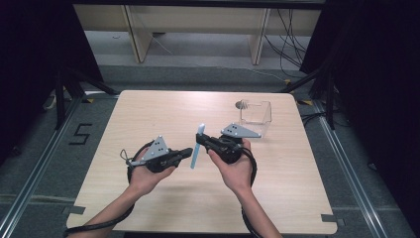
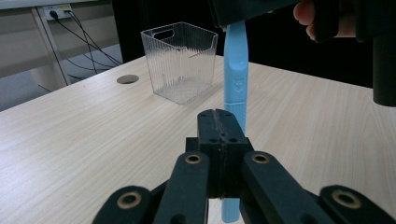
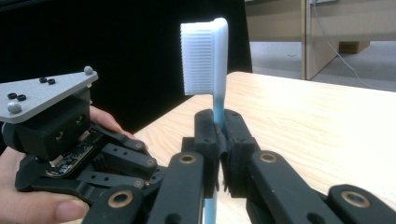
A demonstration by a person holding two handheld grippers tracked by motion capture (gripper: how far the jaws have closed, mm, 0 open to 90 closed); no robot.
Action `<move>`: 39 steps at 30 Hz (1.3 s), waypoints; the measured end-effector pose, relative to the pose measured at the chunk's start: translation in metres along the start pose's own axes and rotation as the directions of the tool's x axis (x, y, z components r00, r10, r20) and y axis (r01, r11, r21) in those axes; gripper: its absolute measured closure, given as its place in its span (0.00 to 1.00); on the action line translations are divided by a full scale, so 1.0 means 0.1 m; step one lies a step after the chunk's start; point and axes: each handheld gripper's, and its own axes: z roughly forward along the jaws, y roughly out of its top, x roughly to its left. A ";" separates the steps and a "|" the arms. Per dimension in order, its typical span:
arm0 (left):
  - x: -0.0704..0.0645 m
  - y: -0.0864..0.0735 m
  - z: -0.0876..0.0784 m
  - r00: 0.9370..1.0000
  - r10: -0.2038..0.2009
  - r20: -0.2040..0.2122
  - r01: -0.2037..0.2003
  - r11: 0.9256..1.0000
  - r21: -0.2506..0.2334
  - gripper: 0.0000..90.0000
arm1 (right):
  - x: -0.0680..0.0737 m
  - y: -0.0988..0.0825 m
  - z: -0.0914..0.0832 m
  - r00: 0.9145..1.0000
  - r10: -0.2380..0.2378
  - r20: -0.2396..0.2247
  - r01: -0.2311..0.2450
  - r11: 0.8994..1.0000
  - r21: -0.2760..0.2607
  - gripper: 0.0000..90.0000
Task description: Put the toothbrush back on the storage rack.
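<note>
1 toothbrush clamped in right hand-held gripper; left hand-held gripper clenched empty; 1 clear basket.

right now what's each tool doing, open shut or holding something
left tool: shut, empty, just in front of the toothbrush.
right tool: shut on the toothbrush, bristles up.

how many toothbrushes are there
1. The blue toothbrush stands upright above the middle of the table, clamped in the right gripper, bristles up. The clear bin looks empty.
</note>
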 end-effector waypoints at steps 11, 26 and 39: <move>-0.01 -0.01 0.03 1.000 0.005 0.002 -0.005 1.000 0.005 0.99 | 0.00 0.01 0.00 1.000 -0.005 0.010 0.005 1.000 0.003 0.96; 0.16 -0.13 -0.39 0.994 0.014 -0.112 -0.014 1.000 0.003 0.84 | -0.12 0.04 -0.13 0.999 -0.024 0.048 0.024 1.000 0.001 0.96; 0.28 -0.44 -0.78 0.979 -0.008 -0.206 0.010 1.000 0.009 0.73 | -0.31 0.11 -0.33 0.991 -0.040 0.125 0.042 0.999 -0.012 0.96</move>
